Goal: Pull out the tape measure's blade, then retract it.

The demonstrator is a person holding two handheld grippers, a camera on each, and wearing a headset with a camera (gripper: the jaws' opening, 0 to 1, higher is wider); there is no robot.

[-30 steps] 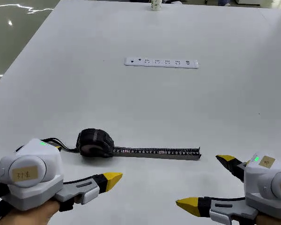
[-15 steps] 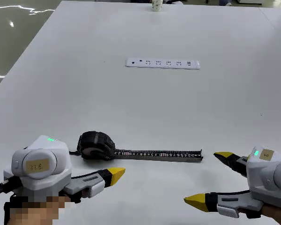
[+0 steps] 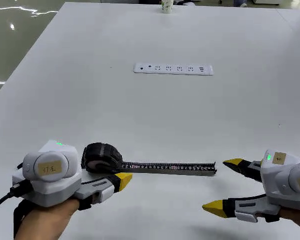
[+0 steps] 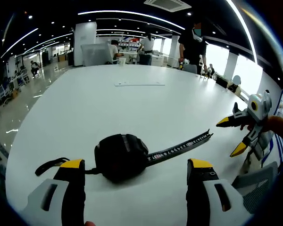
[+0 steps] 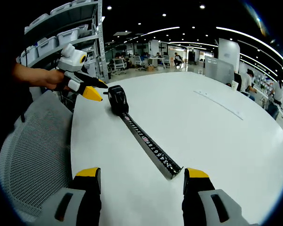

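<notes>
Left gripper (image 4: 135,165), jaws wide, advanced to tape measure case (image 3: 101,157); right gripper (image 3: 223,184), wide, nearer blade tip (image 3: 213,168): clamp case, pinch tip, guide retraction slowly.

we see a wide white table (image 3: 80,100) with a long white power strip (image 3: 173,68) lying flat past its middle, sockets facing up. at the far edge stands a small patterned cup (image 3: 167,5). left of the table, a glossy greenish floor (image 3: 15,35) reflects ceiling lights. in the right gripper view we make out a grey mesh chair (image 5: 33,155) just beside the table edge and shelves holding pale bins (image 5: 61,19). in the left gripper view a person in dark clothes (image 4: 194,42) stands beyond the far end.
</notes>
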